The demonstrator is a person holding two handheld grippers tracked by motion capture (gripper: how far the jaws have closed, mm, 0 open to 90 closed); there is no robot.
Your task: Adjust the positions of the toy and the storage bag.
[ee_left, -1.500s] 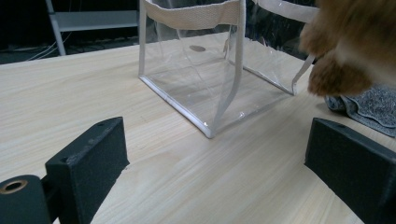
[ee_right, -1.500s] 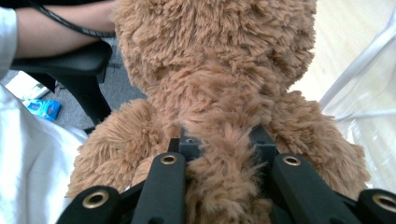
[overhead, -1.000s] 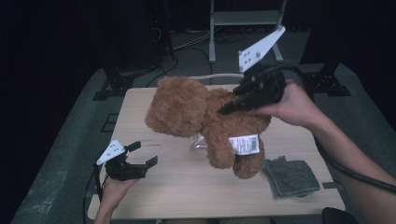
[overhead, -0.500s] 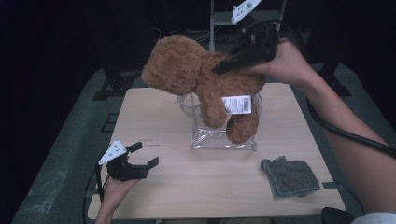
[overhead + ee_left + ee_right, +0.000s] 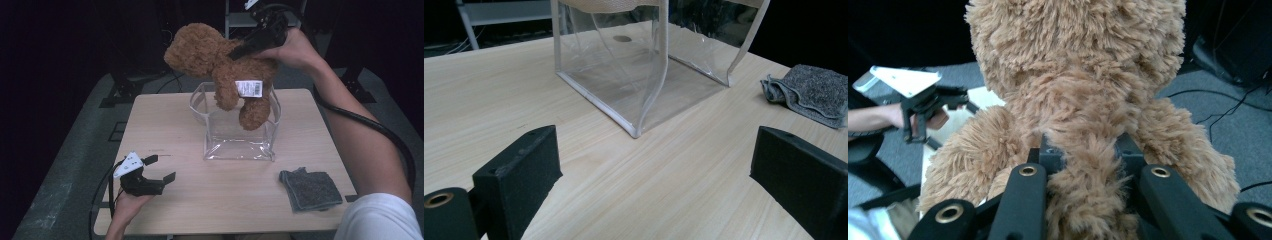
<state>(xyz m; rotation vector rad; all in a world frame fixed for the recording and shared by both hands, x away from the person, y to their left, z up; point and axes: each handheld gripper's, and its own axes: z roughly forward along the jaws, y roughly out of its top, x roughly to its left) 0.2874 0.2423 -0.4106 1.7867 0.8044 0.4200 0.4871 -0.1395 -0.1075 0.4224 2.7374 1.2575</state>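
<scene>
Brown and shaggy, a teddy bear (image 5: 220, 60) hangs in the air above a clear plastic bag (image 5: 235, 130) that stands upright near the middle of a pale wooden counter (image 5: 165, 120). The right tool (image 5: 250, 47) is clamped on the bear's back; in the right gripper view its two black jaws press into the fur (image 5: 1083, 165) from either side. The bear tilts with its head toward the left of the high view, and its lower leg (image 5: 254, 112) dips past the bag's open rim on the right side. A white label with a barcode (image 5: 249, 88) dangles from the bear just above that rim. The rest of the bear is outside the bag.

The bag has see-through walls, cream edging and a cream strap (image 5: 659, 60). Its floor shows bare through the plastic, and a small round mark (image 5: 622, 38) is visible through the wall.

A folded dark grey cloth (image 5: 311, 189) lies on the counter, to the right of the bag and nearer the person, apart from it.

The left tool (image 5: 160, 169) rests low at the counter's near left corner, its jaws wide apart with bare wood between them, well away from the bag.
</scene>
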